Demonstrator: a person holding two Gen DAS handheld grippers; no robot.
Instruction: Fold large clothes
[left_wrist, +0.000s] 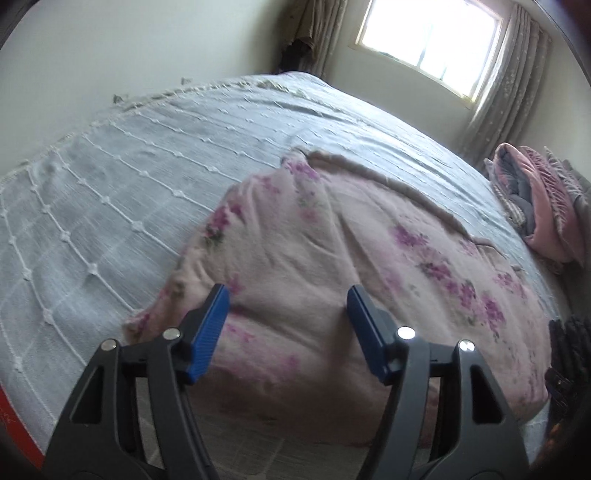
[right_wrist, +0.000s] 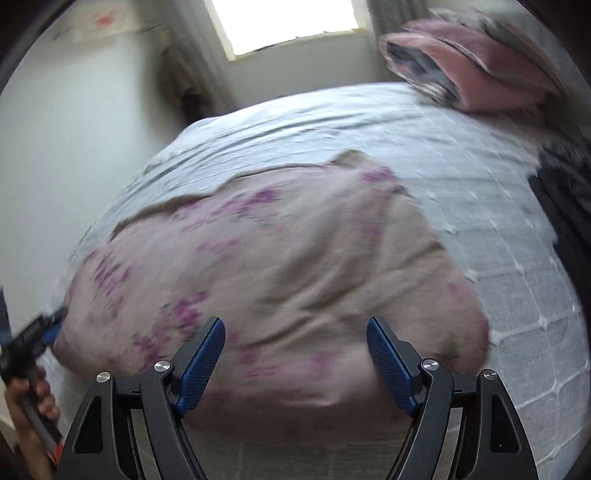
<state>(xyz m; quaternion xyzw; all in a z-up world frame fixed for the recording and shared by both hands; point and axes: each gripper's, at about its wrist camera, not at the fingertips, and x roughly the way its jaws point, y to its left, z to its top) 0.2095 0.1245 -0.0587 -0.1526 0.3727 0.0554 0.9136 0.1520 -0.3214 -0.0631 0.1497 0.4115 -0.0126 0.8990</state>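
Observation:
A large pale pink cloth with purple flowers (left_wrist: 332, 258) lies spread and wrinkled on the bed, its near edge hanging over the bedside. My left gripper (left_wrist: 288, 295) hovers over the near left part of it, open, with nothing between the blue pads (left_wrist: 208, 325). My right gripper (right_wrist: 295, 325) is open too, above the near edge of the same cloth (right_wrist: 288, 258), holding nothing. In the blurred right wrist view the left gripper (right_wrist: 55, 325) sits at the cloth's left edge, a hand (right_wrist: 33, 398) on its handle.
A grey-blue bedspread (left_wrist: 110, 206) with white knotted lines covers the bed. A pile of folded pink and grey clothes (left_wrist: 535, 206) (right_wrist: 472, 66) lies at the far right corner. A dark garment (left_wrist: 569, 350) (right_wrist: 565, 206) lies at the right edge. A wall and a curtained window (left_wrist: 432, 40) stand behind.

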